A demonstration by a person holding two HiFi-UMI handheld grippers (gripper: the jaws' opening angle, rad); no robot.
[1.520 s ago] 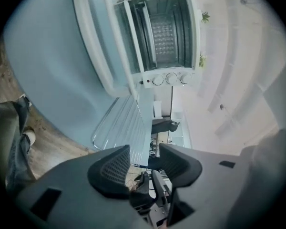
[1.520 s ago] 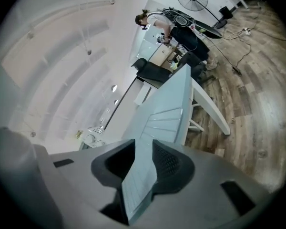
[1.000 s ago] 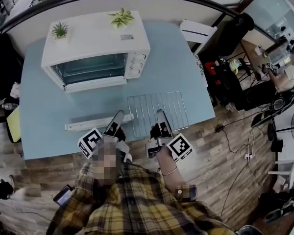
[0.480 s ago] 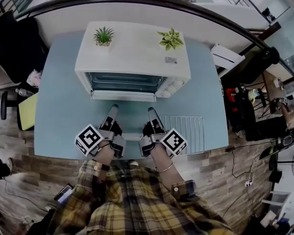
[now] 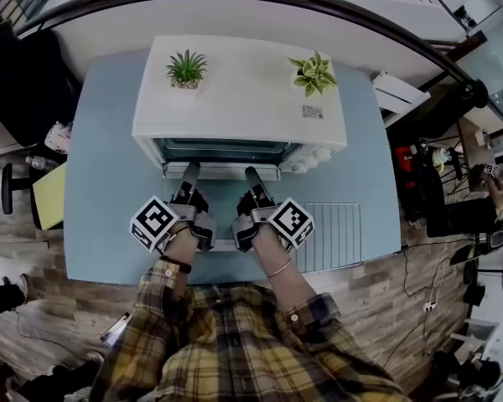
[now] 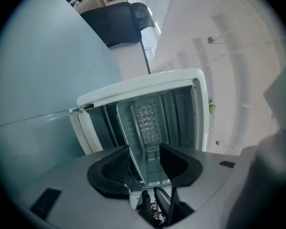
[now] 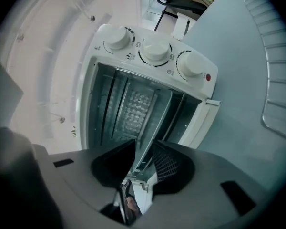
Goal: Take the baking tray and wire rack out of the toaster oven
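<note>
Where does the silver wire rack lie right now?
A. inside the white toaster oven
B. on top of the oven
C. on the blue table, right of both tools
C: the silver wire rack lies flat on the light blue table, to the right of the right tool.

Pale blue surface point(image 5: 101, 182) stands on a wood-plank floor point(image 5: 33, 300). Behind it runs a curved white counter point(image 5: 92, 32) with a dark rim. A black chair point(image 5: 21, 82) is at the left. A yellow-seated chair point(image 5: 49, 193) sits just beside the surface's left edge. A white chair point(image 5: 400, 95) is at the right corner. Cables point(image 5: 423, 287) trail over the floor on the right. Light is bright and even, with no hard shadows.
</note>
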